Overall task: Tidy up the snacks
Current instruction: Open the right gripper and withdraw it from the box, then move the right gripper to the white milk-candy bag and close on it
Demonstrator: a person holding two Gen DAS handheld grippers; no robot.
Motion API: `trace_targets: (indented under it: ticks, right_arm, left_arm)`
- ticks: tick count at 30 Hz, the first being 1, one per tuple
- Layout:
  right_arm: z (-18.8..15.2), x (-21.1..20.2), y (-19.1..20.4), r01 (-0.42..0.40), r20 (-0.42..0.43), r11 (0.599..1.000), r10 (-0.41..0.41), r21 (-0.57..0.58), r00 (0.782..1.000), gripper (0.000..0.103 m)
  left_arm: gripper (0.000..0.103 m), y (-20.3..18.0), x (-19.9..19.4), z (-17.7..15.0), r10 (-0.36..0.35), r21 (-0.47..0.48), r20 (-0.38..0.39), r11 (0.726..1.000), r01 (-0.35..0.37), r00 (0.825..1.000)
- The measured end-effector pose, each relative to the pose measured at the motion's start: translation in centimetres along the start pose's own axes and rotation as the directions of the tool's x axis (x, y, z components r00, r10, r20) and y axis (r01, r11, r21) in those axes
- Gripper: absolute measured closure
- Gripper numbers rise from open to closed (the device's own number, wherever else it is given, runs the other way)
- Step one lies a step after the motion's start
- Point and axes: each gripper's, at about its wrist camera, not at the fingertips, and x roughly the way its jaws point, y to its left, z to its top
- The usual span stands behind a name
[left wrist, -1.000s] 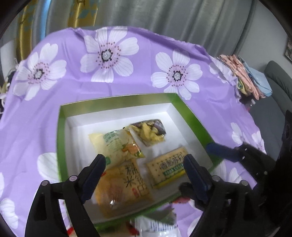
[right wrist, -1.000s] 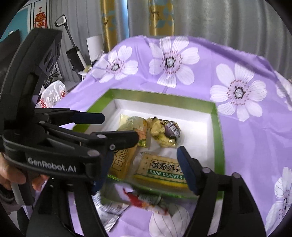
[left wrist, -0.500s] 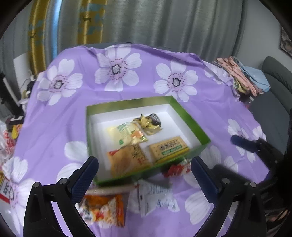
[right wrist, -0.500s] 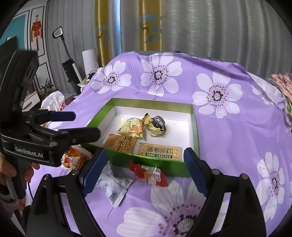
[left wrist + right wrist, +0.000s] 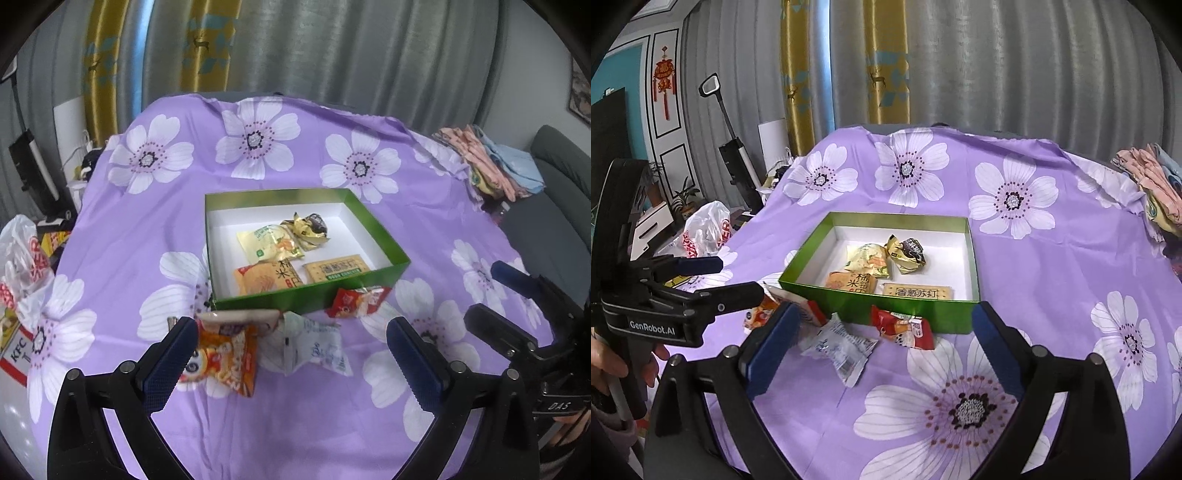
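Both grippers have pulled back from the box (image 5: 310,299), now mid-surface, four packets inside. Left gripper (image 5: 291,354): fingers spread, empty. Right gripper (image 5: 882,347): fingers opening, empty. Deposit likely finished. Orange packet (image 5: 225,360), white packet (image 5: 310,349), red packet (image 5: 356,301) still wait outside the box's near wall.

Purple cloth with white flowers (image 5: 1052,280) spread over counter; grey pleated curtains (image 5: 1015,66) with gold panels (image 5: 805,70) hung behind. Folded clothes, pink and pale blue (image 5: 495,162), stacked at far right edge of cloth, grey sofa (image 5: 565,166) seen just beside. White plastic bag with red print (image 5: 705,230) seen at left; upright vacuum (image 5: 733,155) stood near wall, red hanging ornament (image 5: 663,85) fixed to panelled wall; potted plant (image 5: 683,197) placed below
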Motion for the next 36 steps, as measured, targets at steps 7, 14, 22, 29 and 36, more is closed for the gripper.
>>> trace_targets:
  ticks: [7,14,22,29,36]
  right_arm:
    - [-0.6,-2.1,0.7,0.0,0.019,1.0,0.0,0.001,1.0,0.007]
    - [-0.9,-3.2,1.3,0.001,0.024,1.0,-0.001,-0.008,1.0,0.007]
    - [-1.0,-3.5,1.4,0.004,0.027,1.0,-0.003,-0.011,1.0,0.006]
    - [-1.5,-3.1,1.5,0.0,0.003,1.0,0.0,-0.008,1.0,0.006]
    - [-2.5,-0.9,1.1,-0.005,-0.061,1.0,0.005,0.0,0.998,0.006]
  left_arm:
    - [0.002,-0.7,-1.8,-1.0,-0.019,0.002,0.008,1.0,0.019,1.0]
    - [0.002,-1.5,-2.4,-1.7,-0.037,0.013,0.001,0.999,0.037,0.999]
    - [0.002,-1.7,-2.6,-2.0,-0.044,0.01,-0.002,0.999,0.044,0.999]
    - [0.002,-1.6,-2.0,-2.5,-0.042,-0.01,-0.028,0.999,0.042,0.999]
    - [0.002,-0.4,-0.2,-3.2,-0.05,-0.027,-0.07,0.998,0.049,0.996]
